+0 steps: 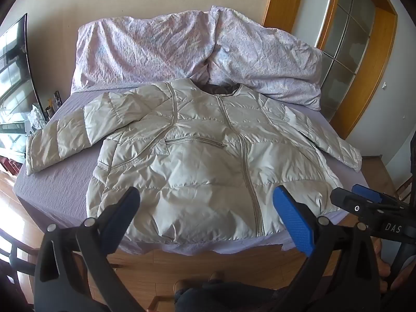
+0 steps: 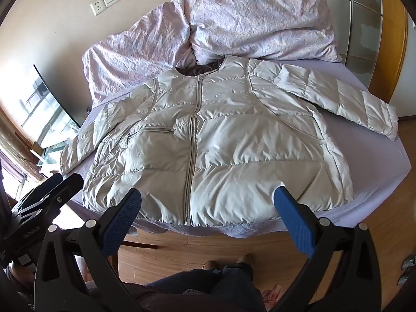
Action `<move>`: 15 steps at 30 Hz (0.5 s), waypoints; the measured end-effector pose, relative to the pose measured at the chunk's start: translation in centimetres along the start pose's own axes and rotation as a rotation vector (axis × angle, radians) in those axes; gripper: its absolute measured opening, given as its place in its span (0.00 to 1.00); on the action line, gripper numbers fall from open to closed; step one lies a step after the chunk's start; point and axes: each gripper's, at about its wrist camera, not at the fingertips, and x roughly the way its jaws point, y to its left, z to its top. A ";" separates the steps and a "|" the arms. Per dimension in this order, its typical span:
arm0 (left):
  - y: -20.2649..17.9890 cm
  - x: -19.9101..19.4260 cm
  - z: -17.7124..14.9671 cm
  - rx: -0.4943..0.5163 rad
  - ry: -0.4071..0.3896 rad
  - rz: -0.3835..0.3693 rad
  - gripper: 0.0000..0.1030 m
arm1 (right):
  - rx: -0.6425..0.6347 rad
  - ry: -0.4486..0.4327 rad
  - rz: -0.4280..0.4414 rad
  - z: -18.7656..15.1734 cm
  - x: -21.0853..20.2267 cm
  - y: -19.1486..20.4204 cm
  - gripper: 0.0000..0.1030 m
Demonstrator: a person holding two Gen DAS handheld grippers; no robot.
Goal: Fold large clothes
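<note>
A pale beige quilted puffer jacket (image 1: 197, 161) lies face up on the bed, zipped, collar toward the pillows, both sleeves spread out to the sides. It also shows in the right wrist view (image 2: 221, 145). My left gripper (image 1: 208, 208) is open and empty, held above the jacket's hem at the near edge of the bed. My right gripper (image 2: 208, 208) is open and empty too, above the hem a little further right. The right gripper also shows in the left wrist view (image 1: 361, 197) at the right edge, and the left gripper shows in the right wrist view (image 2: 52, 187) at the left.
The bed has a lilac sheet (image 1: 57, 176). A crumpled pink floral duvet and pillow (image 1: 182, 49) lie at the head. A mirror (image 1: 13, 83) leans at the left wall. A wooden door frame (image 1: 364, 59) is at the right. Wooden floor (image 2: 208, 244) and the person's legs (image 2: 208, 286) are below.
</note>
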 end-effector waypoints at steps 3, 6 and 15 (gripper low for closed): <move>0.0 0.0 0.0 -0.002 -0.003 -0.003 0.98 | 0.000 0.001 -0.002 0.1 0.1 0.0 0.99; 0.0 0.0 0.0 -0.002 -0.001 -0.003 0.98 | -0.002 0.002 -0.004 0.1 0.1 0.0 0.99; 0.0 -0.1 0.0 0.001 -0.001 0.000 0.98 | -0.001 0.003 0.000 0.3 0.4 0.0 0.99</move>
